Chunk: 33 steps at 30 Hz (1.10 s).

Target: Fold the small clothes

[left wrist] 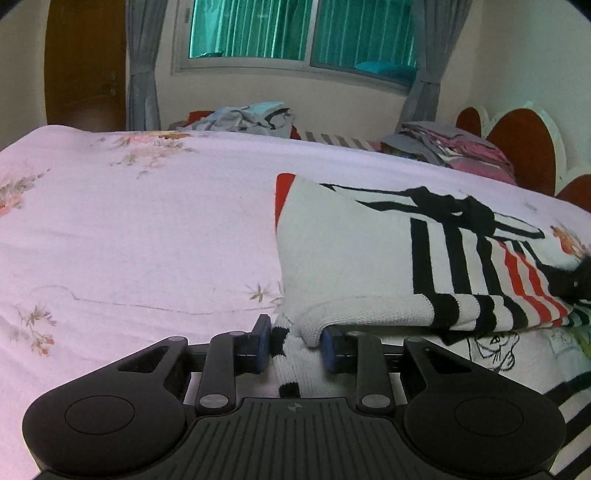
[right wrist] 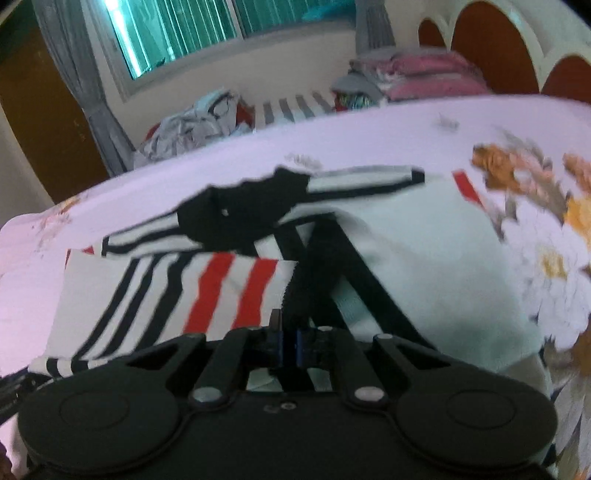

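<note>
Bed (left wrist: 147,229) with pale pink floral sheet; red scalloped headboard (left wrist: 524,147) at right. Window (left wrist: 299,33) (teal light through it) flanked by grey curtains (left wrist: 142,74); wooden door (left wrist: 85,62) at left.

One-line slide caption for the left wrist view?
Left gripper pinches the near edge of a white, black and red striped knit garment lying on a pink floral bedsheet.

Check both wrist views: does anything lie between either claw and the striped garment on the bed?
Nothing visible does. The left claw already has the striped garment's white edge between its pads, and the right claw is shut on its dark-trimmed edge.
</note>
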Each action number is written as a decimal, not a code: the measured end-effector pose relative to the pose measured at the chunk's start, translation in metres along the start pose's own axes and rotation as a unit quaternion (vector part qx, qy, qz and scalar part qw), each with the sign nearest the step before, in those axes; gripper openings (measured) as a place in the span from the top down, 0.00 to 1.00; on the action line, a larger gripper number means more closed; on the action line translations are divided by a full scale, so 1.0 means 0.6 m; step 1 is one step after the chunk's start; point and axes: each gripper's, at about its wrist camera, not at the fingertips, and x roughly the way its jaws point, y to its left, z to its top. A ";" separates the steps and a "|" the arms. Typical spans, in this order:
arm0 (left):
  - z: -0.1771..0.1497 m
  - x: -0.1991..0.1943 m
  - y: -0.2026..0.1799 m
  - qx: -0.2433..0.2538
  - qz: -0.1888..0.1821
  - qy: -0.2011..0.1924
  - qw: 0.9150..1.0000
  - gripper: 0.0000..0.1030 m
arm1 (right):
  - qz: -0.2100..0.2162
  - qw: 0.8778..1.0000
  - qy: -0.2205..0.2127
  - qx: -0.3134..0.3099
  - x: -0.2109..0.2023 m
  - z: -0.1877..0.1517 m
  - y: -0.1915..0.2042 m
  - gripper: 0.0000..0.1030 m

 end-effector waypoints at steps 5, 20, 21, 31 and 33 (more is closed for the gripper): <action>0.003 -0.003 -0.001 0.001 -0.003 0.006 1.000 0.73 | 0.005 0.999 -0.009 0.032 -0.008 0.007 -0.025 0.62; -0.003 0.002 -0.012 0.015 0.004 0.019 1.000 0.73 | -0.020 0.996 -0.037 -0.078 -0.003 0.025 -0.013 0.92; -0.001 0.001 -0.012 0.013 0.003 0.021 1.000 0.73 | -0.026 0.997 -0.015 -0.065 0.010 0.020 -0.025 0.87; 0.020 -0.075 -0.001 -0.007 -0.024 -0.002 1.000 0.28 | 0.001 1.000 -0.016 0.025 -0.014 0.025 -0.083 0.51; 0.028 -0.082 -0.001 -0.009 -0.030 -0.006 0.999 0.28 | 0.002 0.999 -0.013 0.033 -0.010 0.023 -0.087 0.51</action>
